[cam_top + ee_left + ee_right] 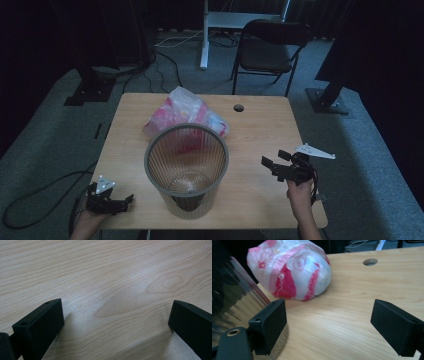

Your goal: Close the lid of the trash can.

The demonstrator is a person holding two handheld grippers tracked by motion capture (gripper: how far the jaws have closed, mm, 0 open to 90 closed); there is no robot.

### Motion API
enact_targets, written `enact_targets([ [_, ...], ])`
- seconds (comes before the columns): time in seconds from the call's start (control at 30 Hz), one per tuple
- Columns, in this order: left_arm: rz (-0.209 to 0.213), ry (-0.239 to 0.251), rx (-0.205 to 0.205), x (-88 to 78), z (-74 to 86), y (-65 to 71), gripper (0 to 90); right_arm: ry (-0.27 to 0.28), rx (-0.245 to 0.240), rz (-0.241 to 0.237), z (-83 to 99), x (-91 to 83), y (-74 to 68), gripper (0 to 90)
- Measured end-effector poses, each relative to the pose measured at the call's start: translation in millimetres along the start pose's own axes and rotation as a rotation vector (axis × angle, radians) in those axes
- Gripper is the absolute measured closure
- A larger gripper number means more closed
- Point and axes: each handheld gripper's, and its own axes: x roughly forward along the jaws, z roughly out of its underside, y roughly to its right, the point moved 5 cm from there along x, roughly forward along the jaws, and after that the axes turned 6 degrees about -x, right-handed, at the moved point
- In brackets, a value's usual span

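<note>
right gripper view catches the bag (pixel 294 270) between spread jaws — left gripper view, wide-jawed, just table (pixel 112 277).

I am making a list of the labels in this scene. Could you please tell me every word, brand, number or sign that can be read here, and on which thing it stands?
No text can be read here.
Plastic bag: red and pink print on white, with shapes that may be a logo or letters, too crumpled and blurred to read.
Waste bin: ribbed wall, no label seen.
Table: bare wood, no marking.
</note>
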Motion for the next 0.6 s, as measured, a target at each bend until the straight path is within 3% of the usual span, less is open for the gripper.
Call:
enact_targets([
  [0.6, 0.000, -0.001, 0.000, -0.1, 0.0, 0.0, 0.1, -0.070, 0.038, 0.097, 55.9, -6.3, 40.9, 12.6],
])
